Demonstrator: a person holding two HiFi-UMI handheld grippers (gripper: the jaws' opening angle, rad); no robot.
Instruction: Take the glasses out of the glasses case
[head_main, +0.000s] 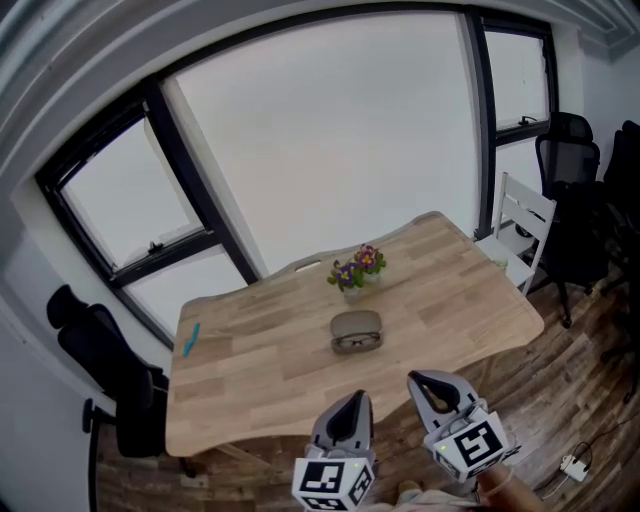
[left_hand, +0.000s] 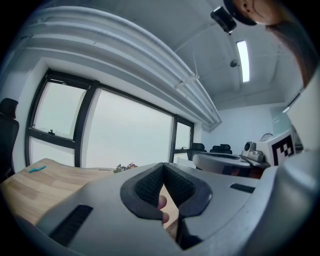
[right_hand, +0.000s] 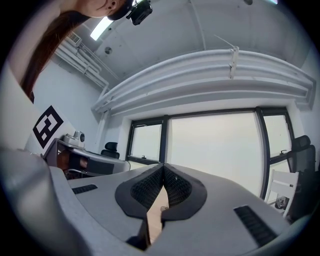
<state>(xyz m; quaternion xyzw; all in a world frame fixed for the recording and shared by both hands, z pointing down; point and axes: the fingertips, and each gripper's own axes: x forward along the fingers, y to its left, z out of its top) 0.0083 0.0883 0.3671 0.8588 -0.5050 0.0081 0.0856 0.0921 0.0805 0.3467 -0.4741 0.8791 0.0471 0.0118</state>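
An open grey glasses case (head_main: 356, 331) lies in the middle of the wooden table (head_main: 250, 360), with dark-framed glasses (head_main: 357, 342) resting in its near half. My left gripper (head_main: 348, 414) and right gripper (head_main: 432, 389) hover near the table's front edge, well short of the case. Both are shut with nothing between the jaws. In the left gripper view the left gripper's (left_hand: 163, 167) tips touch, and the case is not visible there. In the right gripper view the right gripper (right_hand: 163, 168) is likewise closed.
A small pot of purple and yellow flowers (head_main: 356, 271) stands just behind the case. A blue pen (head_main: 190, 337) lies at the table's left. A white chair (head_main: 520, 232) and black office chairs (head_main: 575, 190) stand at the right; another black chair (head_main: 105, 365) at the left.
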